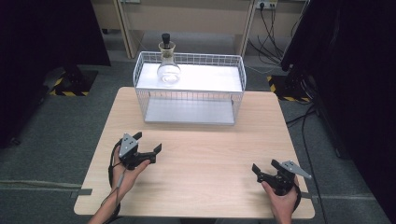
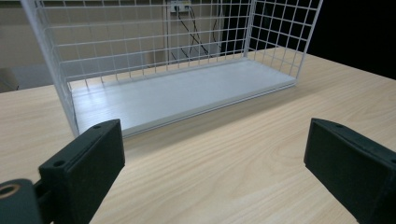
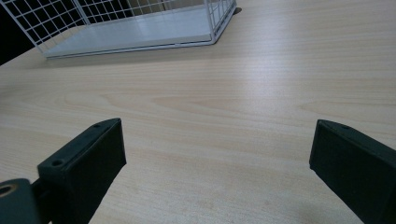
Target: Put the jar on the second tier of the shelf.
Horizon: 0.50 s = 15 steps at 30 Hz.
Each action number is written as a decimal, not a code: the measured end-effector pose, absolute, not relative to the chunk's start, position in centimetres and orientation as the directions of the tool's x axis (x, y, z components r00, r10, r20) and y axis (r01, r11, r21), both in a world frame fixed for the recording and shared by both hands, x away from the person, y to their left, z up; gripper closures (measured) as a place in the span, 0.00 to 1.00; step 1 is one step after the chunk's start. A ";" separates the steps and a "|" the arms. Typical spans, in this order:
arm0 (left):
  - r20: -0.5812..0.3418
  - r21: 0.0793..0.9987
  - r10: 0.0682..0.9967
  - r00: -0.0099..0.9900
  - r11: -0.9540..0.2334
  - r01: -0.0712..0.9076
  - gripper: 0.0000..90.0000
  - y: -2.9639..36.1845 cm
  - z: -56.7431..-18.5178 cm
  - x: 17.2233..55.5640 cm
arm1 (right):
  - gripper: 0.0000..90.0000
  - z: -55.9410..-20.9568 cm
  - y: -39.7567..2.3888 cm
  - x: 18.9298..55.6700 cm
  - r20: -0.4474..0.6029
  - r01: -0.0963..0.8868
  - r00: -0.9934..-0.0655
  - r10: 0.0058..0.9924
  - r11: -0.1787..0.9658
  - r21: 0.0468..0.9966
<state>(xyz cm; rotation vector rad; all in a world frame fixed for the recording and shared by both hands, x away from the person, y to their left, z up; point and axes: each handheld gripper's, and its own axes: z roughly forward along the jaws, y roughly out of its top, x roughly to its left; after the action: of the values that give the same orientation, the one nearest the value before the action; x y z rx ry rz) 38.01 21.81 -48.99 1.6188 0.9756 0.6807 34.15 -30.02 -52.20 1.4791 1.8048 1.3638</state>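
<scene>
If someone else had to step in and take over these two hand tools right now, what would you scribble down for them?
Left gripper: open, holding nothing, near the table's front left.
Right gripper: open, holding nothing, near the front right.
Glass flask with a black stopper: upright on the top shelf of the white wire rack, towards its left end, at the far side of the wooden table. The rack's lower shelf is bare.
Done: nothing in hand yet; the flask is untouched.
Left: probably reach for the flask, most easily with the left gripper, which is on its side.
</scene>
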 end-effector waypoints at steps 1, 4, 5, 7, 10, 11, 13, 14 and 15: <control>-0.052 0.963 0.866 0.498 -0.088 0.253 0.05 22.0 -49.1 38.0 | 0.04 -52.2 -30.0 34.1 0.243 0.482 -0.334 0.911 -0.057 0.874; -0.057 0.961 0.874 0.483 -0.084 0.265 0.05 22.6 -49.6 37.9 | 0.04 -52.2 -30.0 34.2 0.243 0.481 -0.335 0.911 -0.057 0.875; -0.056 0.960 0.876 0.480 -0.085 0.266 0.05 22.8 -49.7 37.8 | 0.04 -52.2 -30.0 34.2 0.242 0.481 -0.335 0.911 -0.055 0.875; -0.059 0.959 0.879 0.473 -0.082 0.272 0.05 23.0 -50.0 37.8 | 0.04 -52.2 -30.0 34.2 0.242 0.481 -0.335 0.911 -0.055 0.875; -0.059 0.956 0.883 0.466 -0.084 0.279 0.05 23.4 -50.4 37.7 | 0.04 -52.2 -30.0 34.2 0.243 0.482 -0.334 0.911 -0.057 0.874; -0.061 0.956 0.885 0.461 -0.082 0.283 0.05 23.5 -50.6 37.6 | 0.04 -52.2 -30.0 34.2 0.243 0.482 -0.334 0.911 -0.056 0.874; -0.066 0.955 0.889 0.453 -0.075 0.287 0.05 23.8 -50.8 37.6 | 0.04 -52.2 -30.0 34.2 0.242 0.481 -0.334 0.911 -0.056 0.875; -0.072 0.954 0.892 0.446 -0.068 0.290 0.05 23.9 -51.1 37.6 | 0.04 -52.2 -30.0 34.1 0.243 0.481 -0.334 0.911 -0.057 0.875; -0.075 0.954 0.894 0.441 -0.065 0.294 0.05 24.0 -51.3 37.5 | 0.04 -52.2 -30.0 34.2 0.243 0.481 -0.334 0.911 -0.057 0.875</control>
<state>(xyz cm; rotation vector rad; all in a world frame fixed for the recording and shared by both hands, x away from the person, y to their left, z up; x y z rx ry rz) 37.55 24.04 -51.29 1.6067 1.0626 0.6907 34.15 -30.04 -52.21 1.4799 1.8030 1.3641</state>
